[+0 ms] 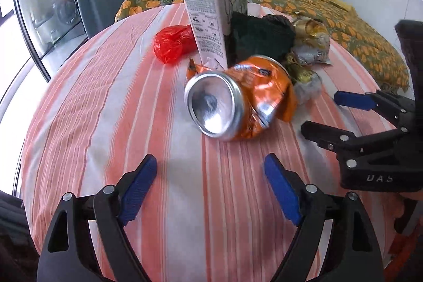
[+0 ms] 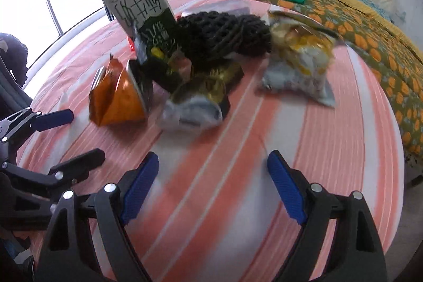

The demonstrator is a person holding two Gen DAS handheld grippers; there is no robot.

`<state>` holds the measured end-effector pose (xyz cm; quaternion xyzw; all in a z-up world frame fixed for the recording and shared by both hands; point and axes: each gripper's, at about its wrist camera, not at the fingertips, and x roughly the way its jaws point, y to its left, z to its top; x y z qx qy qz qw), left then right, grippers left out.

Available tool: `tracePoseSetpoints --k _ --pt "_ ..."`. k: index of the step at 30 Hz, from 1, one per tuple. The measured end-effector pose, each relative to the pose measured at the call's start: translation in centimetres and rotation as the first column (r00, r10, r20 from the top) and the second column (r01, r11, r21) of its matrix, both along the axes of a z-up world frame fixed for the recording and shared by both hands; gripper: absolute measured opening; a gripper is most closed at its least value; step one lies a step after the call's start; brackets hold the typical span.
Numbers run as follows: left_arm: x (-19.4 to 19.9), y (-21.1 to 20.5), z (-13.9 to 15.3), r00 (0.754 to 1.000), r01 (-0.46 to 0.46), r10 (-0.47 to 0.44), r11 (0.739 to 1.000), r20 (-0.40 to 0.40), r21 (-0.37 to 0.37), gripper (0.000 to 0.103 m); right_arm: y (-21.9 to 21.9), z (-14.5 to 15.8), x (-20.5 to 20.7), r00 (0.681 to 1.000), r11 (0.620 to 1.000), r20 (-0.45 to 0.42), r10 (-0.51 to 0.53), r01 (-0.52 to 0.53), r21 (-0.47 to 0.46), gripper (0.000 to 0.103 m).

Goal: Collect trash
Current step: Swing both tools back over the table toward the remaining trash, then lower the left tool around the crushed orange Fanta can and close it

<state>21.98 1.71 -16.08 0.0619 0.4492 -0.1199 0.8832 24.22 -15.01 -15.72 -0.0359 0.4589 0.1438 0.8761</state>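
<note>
Near the table's middle on the striped cloth (image 1: 79, 123), crushed orange can (image 1: 238, 99) lies on its side ahead of left gripper (image 1: 210, 184), jaws spread, empty. Right gripper (image 2: 212, 184) also spread, empty, crumpled wrapper (image 2: 193, 107) ahead. Milk carton (image 1: 211, 9) upright behind can.

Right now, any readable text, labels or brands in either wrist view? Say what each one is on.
"UAS": white letters on the black body of the right gripper, seen in the left wrist view.
Carton: dense small print on its side panel, too small to read.
Carton's front face: large handwritten-style characters, blurred and tilted, not readable.
Orange can: crumpled label, unreadable.
Snack bag: blurred, nothing legible.
</note>
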Motion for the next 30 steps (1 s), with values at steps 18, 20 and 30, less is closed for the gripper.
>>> tracePoseSetpoints --k 18,20,30 --pt "3.1 1.0 -0.1 0.999 -0.033 0.033 0.999 0.001 -0.029 0.085 -1.3 -0.6 3.9 0.997 0.996 -0.006 -0.081 0.08 -0.027 0.099" --pt "3.0 1.0 -0.2 0.999 -0.033 0.033 0.999 0.002 -0.017 0.085 -1.3 -0.6 3.9 0.997 0.996 -0.006 -0.081 0.081 -0.026 0.099" --pt "3.0 1.0 -0.1 0.999 -0.043 0.043 0.999 0.003 -0.004 0.085 -1.3 -0.7 4.0 0.997 0.996 -0.006 -0.081 0.081 -0.027 0.099"
